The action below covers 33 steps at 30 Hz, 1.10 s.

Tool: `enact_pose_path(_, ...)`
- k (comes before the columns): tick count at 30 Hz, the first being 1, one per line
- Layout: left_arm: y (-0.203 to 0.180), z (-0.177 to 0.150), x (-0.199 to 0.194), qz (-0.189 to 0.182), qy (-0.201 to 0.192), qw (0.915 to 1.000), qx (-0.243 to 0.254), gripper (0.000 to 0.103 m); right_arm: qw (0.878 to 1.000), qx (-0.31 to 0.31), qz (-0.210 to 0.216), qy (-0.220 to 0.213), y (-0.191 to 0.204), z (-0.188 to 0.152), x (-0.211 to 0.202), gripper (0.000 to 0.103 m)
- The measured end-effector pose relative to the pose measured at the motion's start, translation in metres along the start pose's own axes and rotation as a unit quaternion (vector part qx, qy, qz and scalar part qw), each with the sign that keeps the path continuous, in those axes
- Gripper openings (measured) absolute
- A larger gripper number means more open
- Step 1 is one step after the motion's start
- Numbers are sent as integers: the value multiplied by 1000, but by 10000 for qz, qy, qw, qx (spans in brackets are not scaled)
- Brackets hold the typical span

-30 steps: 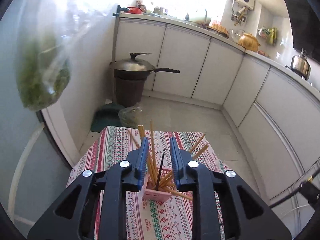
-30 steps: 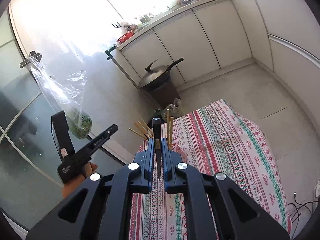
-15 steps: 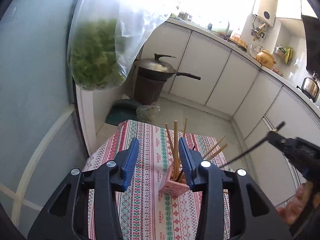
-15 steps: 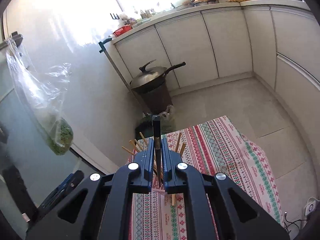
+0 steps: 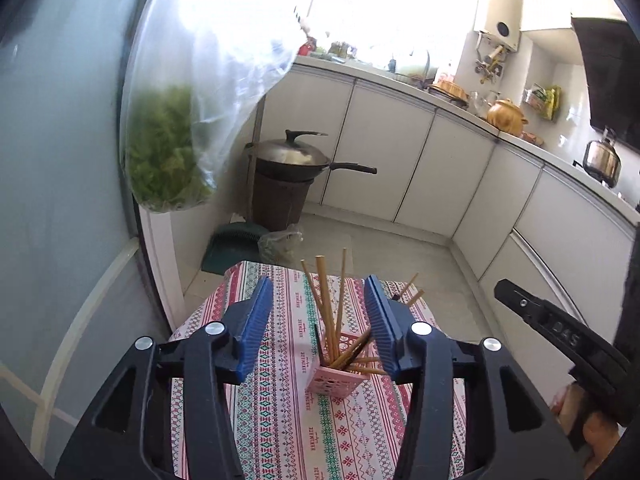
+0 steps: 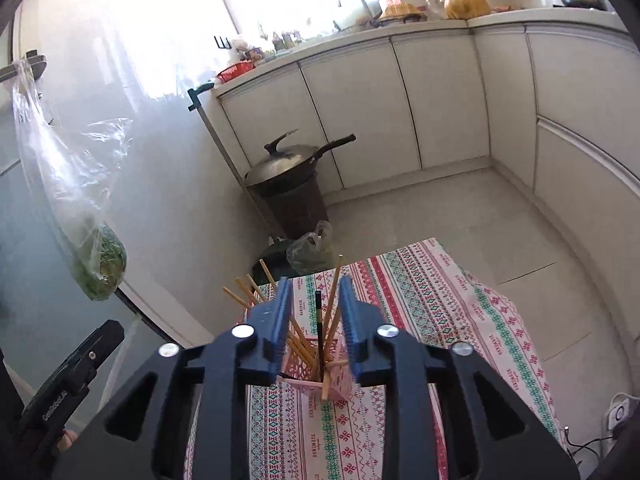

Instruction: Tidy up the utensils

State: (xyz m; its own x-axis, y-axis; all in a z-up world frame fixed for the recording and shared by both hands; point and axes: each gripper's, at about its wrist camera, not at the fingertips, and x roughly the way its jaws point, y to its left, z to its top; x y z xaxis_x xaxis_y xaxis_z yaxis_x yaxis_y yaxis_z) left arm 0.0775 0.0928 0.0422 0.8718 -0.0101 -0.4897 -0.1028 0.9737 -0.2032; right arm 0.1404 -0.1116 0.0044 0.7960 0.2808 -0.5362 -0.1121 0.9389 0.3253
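A pink slotted holder (image 5: 336,378) stands on the patterned tablecloth (image 5: 280,412), full of several wooden chopsticks (image 5: 325,304). In the right wrist view the holder (image 6: 316,372) also has a black chopstick (image 6: 319,332) standing upright in it. My left gripper (image 5: 319,302) is open and empty, above and behind the holder. My right gripper (image 6: 313,300) is open, its jaws on either side of the black chopstick without touching it.
A clear bag of greens (image 5: 168,152) hangs close on the left by a glass door. A covered wok on a dark bin (image 5: 286,184) stands on the floor beyond the table. White cabinets (image 5: 400,160) line the back and right. The table edge (image 6: 516,320) drops off on the right.
My right gripper has opened and let go of the black chopstick, which now stands in the holder. My left gripper has opened wider and pulled back from the holder.
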Motion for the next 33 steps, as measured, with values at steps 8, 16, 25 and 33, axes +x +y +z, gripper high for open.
enact_pose_path(8, -51, -34, -30, 101, -353, 9979, 525, 82, 9978, -26, -597, -287, -35, -38, -58, 74)
enact_pose_path(16, -75, -67, -41, 175, -769, 9941, 742, 96, 9898, 548, -1221, -496, -87, -65, -91, 96)
enact_pose_path(25, -97, -82, -21, 0, -381, 9945, 973, 96, 9839, 725, -1527, -584, -120, -73, -98, 96)
enact_pose_path(33, -103, -89, -7, 52, -300, 9946, 990, 96, 9834, 516, -1719, -272, -121, -74, -84, 96)
